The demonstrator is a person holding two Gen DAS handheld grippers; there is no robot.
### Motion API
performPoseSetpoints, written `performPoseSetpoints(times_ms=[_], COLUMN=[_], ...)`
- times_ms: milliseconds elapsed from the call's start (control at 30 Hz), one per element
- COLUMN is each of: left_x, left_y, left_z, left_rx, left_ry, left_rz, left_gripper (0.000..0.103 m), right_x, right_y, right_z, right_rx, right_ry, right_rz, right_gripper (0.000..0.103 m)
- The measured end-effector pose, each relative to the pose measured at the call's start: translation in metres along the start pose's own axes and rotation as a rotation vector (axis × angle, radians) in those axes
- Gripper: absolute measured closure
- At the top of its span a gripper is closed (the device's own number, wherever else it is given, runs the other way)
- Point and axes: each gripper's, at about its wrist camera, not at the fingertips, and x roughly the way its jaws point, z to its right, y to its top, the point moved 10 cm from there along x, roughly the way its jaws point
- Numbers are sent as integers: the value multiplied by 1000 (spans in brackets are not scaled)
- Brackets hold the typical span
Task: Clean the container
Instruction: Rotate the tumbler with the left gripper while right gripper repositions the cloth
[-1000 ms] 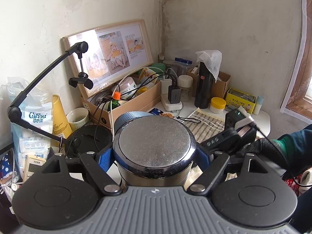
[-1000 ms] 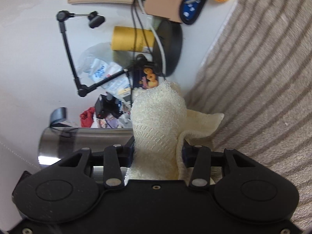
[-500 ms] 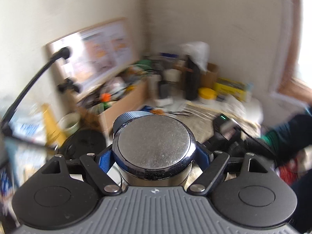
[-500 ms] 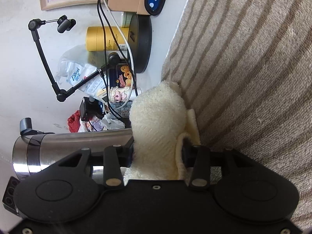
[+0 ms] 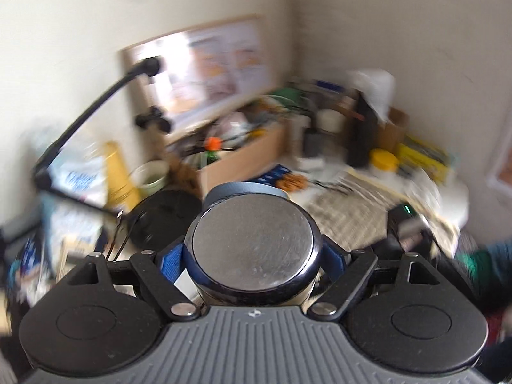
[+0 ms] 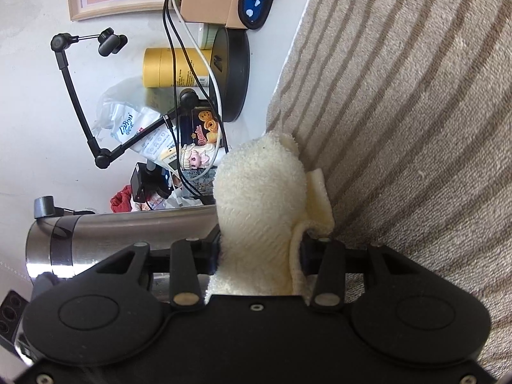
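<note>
The right gripper [image 6: 260, 249] has been sliding its cream cloth [image 6: 259, 198] along the steel flask [image 6: 128, 230], now nearer the base. The left gripper [image 5: 252, 256] is clamping that flask's bottom end, holding it level above the striped mat [image 6: 416, 128]. Wiping looks underway; next, probably another firm stroke. Cluttered corner shelving is crowding behind.
</note>
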Motion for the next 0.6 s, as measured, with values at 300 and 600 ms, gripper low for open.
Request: performPoseSetpoints(times_ms=[300,600], left_x=[-2,1], left_y=[0,-11], left_z=[1,5], left_rx=[87,75], left_ry=[-54,-89], left_rz=[52,57], left_gripper=[20,20], right_x=[-8,-24], right_y=[-2,-6], right_z=[-22,-59], right_rx=[-36,-86], right_ry=[43,142], right_rz=[-6,10], right_gripper=[60,60])
